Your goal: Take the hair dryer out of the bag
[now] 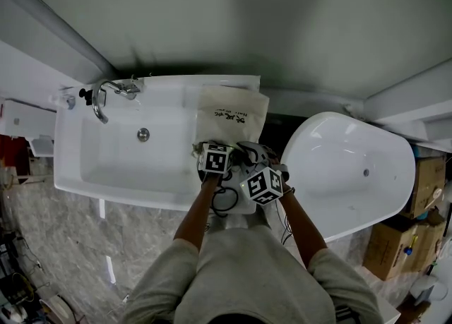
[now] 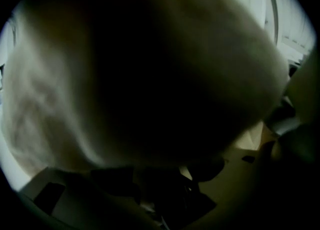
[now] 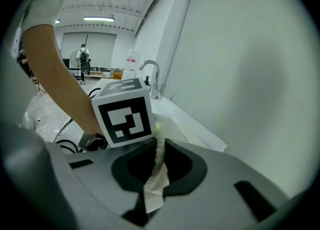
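Note:
A cream cloth bag (image 1: 229, 114) with dark print lies on the counter to the right of the basin. My right gripper (image 1: 247, 153) is shut on a fold of the bag's cloth (image 3: 156, 166) at its near edge. My left gripper (image 1: 214, 147) points down into the bag's mouth, and its marker cube (image 3: 125, 113) stands just ahead of the right jaws. In the left gripper view the bag's cloth (image 2: 150, 63) fills the picture. Only dark shapes (image 2: 165, 194) show below it, and I cannot make out the jaws or the hair dryer there. A black cord (image 1: 224, 199) loops below the grippers.
A white sink basin (image 1: 78, 167) with a chrome faucet (image 1: 106, 97) lies left of the bag. A white bathtub (image 1: 381, 195) stands to the right, with cardboard boxes (image 1: 424, 181) beyond it. The wall rises right behind the counter. The floor in front is marbled stone.

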Motion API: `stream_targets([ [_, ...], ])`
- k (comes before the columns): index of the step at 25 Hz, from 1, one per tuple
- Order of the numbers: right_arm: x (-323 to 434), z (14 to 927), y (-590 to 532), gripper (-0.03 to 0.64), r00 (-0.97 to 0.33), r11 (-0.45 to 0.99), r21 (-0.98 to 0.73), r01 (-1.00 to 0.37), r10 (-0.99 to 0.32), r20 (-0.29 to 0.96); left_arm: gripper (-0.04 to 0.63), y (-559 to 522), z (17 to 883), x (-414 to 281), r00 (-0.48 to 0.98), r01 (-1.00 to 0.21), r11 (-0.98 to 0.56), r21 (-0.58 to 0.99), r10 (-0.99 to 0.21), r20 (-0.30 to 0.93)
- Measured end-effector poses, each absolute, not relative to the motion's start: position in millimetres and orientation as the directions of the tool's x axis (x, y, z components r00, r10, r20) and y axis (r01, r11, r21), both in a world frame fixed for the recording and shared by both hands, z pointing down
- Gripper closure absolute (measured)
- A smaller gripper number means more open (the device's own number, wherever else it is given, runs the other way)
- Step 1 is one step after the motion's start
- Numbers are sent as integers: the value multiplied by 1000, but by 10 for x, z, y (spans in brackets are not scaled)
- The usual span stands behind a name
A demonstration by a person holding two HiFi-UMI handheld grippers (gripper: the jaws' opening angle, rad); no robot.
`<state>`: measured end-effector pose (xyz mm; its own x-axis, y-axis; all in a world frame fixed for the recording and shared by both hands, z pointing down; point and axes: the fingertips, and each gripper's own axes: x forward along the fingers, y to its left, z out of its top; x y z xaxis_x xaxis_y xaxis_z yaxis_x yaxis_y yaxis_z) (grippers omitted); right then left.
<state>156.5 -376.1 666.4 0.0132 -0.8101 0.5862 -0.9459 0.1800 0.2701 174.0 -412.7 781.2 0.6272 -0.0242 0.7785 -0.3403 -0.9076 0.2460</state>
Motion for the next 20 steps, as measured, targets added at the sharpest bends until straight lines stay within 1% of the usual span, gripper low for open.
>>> stream_targets([
  [5,1582,6691,-3755,590,7,176,254,-951,-808,589,333,-4175,7824,1761,629,-358,-906,225,-56,775],
  [11,1578,6695,-3771,591,2,174,242,-955,-808,589,402,-4224,7818,1741,626,-395,-888,235,-73,777],
  [15,1578,6704,-3776,592,3,175,244,-954,-807,590,410,-4254,7832,1760,648,-387,-886,254,-66,759],
  [20,1586,6702,-3772,592,10,174,254,-951,-807,591,414,-4170,7740,1751,675,-349,-892,288,-27,737],
])
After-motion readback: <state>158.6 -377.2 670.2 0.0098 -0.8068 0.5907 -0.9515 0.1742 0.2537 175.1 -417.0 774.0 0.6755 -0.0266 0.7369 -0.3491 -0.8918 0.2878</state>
